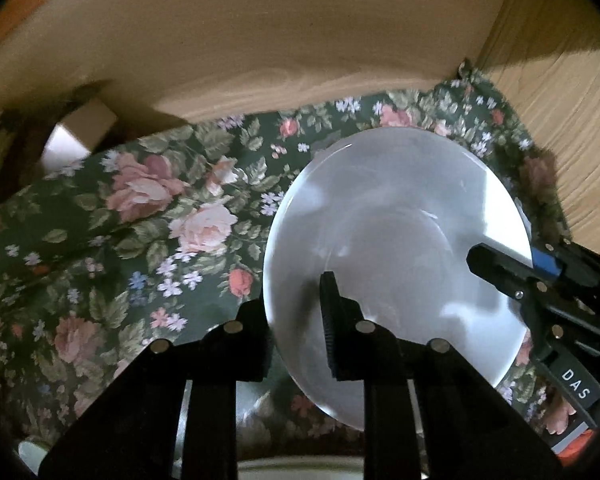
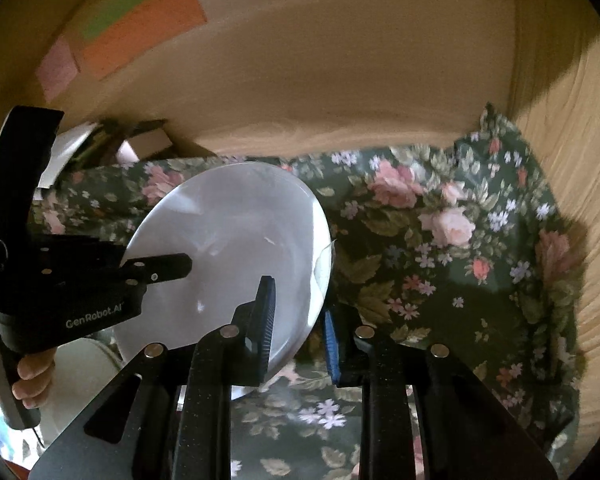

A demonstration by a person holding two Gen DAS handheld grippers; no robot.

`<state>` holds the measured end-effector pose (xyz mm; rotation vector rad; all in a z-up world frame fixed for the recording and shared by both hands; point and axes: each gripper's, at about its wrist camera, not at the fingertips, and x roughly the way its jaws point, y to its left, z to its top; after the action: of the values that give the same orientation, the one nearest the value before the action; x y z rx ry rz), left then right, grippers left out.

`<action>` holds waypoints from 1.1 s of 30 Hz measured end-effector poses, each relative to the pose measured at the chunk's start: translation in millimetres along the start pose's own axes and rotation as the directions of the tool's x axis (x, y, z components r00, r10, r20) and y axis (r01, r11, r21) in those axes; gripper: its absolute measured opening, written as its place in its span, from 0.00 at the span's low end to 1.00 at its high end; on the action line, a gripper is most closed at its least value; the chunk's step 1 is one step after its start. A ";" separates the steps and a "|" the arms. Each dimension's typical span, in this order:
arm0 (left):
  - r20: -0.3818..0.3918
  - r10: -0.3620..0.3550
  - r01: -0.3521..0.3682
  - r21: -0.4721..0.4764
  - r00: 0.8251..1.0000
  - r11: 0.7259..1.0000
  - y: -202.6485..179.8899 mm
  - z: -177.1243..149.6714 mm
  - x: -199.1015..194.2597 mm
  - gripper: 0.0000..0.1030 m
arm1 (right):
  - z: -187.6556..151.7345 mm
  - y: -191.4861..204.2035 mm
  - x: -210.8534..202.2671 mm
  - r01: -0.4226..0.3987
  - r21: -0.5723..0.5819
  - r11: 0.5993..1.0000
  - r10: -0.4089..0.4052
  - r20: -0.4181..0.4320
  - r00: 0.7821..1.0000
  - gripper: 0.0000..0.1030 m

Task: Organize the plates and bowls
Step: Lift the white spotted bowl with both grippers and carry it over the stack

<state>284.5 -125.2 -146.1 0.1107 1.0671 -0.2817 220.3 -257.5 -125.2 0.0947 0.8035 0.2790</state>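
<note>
A white plate [image 1: 400, 248] is held tilted above a floral cloth [image 1: 120, 220]. My left gripper [image 1: 292, 320] straddles the plate's near left rim, one finger over it and one under, and grips it. My right gripper [image 1: 500, 268] clamps the plate's right rim. In the right wrist view the plate [image 2: 228, 248] sits between my right gripper's [image 2: 300, 320] blue-padded fingers [image 2: 330, 340], and the left gripper [image 2: 156, 272] reaches in from the left, held by a hand.
A wooden wall [image 1: 260, 40] stands behind the cloth and a wooden side panel [image 1: 572, 128] on the right. Boxes and a white dish [image 2: 72, 144] sit at the back left. More white dishes [image 2: 80, 380] lie low at the left.
</note>
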 end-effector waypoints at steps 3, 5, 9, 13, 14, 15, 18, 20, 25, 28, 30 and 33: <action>0.035 0.004 -0.004 -0.009 0.999 1.000 4.8 -5.7 -17.3 0.20 | 0.9 10.8 -11.5 -0.005 -0.010 1.000 0.005 0.029 1.000 0.19; 0.056 0.007 -0.007 -0.014 0.998 1.000 8.0 -9.7 -27.3 0.20 | 0.9 18.8 -19.7 -0.012 -0.014 1.000 0.013 0.047 0.999 0.19; 0.094 0.010 -0.007 -0.032 0.996 0.999 16.5 -22.0 -50.1 0.20 | -1.1 34.5 -34.3 -0.022 -0.021 1.000 0.024 0.078 0.997 0.19; 0.130 0.025 -0.021 -0.033 0.991 0.999 19.1 -34.7 -67.5 0.20 | -5.7 49.1 -43.7 -0.027 -0.028 0.999 0.030 0.098 0.995 0.19; 0.139 0.026 -0.021 -0.034 0.990 0.999 20.6 -39.1 -72.3 0.20 | -6.8 53.4 -46.4 -0.029 -0.031 0.999 0.032 0.103 0.994 0.19; 0.145 0.025 -0.020 -0.035 0.989 0.999 22.4 -42.3 -76.1 0.20 | -8.4 56.5 -48.4 -0.030 -0.033 0.999 0.034 0.107 0.994 0.19; 0.164 0.029 -0.022 -0.044 0.986 0.999 24.4 -51.5 -85.0 0.20 | -13.6 67.7 -54.4 -0.037 -0.040 0.999 0.042 0.118 0.992 0.19; 0.175 0.033 -0.024 -0.050 0.984 0.998 27.7 -58.5 -92.4 0.20 | -17.4 74.7 -57.5 -0.042 -0.043 0.998 0.047 0.123 0.991 0.19; 0.196 0.036 -0.023 -0.066 0.980 0.998 38.8 -76.2 -108.1 0.20 | -25.0 91.5 -64.9 -0.054 -0.060 0.997 0.061 0.137 0.989 0.19; 0.205 0.042 -0.028 -0.075 0.978 0.997 45.9 -86.4 -115.9 0.20 | -29.0 101.2 -69.2 -0.063 -0.069 0.996 0.072 0.142 0.987 0.19; 0.207 0.044 -0.026 -0.087 0.977 0.996 51.6 -93.7 -120.8 0.20 | -31.0 106.7 -71.3 -0.070 -0.073 0.995 0.080 0.144 0.986 0.19; 0.214 0.048 -0.027 -0.100 0.976 0.995 59.1 -102.2 -127.5 0.20 | -33.9 115.2 -73.8 -0.077 -0.084 0.994 0.088 0.147 0.985 0.19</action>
<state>156.9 -23.3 -86.3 0.0123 0.8601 -0.2023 122.9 -168.6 -75.5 0.0746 0.6391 0.3770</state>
